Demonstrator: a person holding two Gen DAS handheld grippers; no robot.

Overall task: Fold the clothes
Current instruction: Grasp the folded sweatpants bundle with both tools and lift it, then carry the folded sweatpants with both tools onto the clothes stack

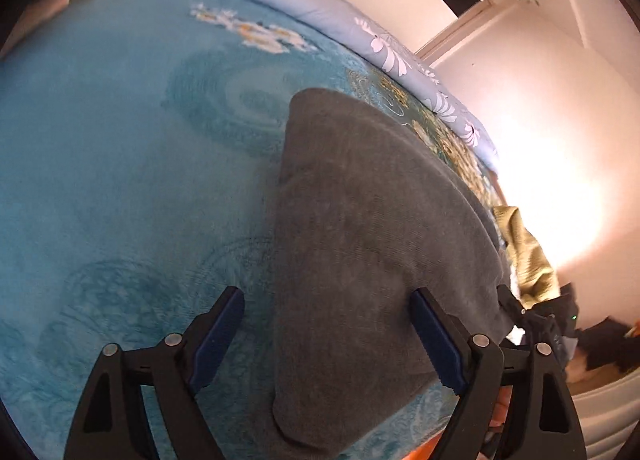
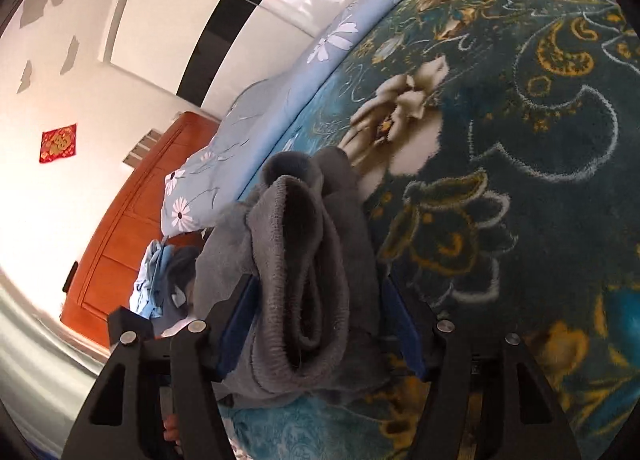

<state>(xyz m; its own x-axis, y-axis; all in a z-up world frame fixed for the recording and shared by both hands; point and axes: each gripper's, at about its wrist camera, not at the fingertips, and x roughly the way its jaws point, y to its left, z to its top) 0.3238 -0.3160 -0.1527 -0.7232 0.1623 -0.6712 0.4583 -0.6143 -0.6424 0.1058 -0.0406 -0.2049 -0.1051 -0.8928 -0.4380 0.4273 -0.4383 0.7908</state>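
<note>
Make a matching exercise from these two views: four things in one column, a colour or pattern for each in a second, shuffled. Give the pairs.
Things:
1. folded garment
2. blanket
3. pillow
4. cloth at the bed's edge

Descriptions:
A. olive green
B. plain grey
C. teal with flower and paisley patterns
D. pale blue with white daisies

Pairs: 1-B, 2-C, 3-D, 4-A
</note>
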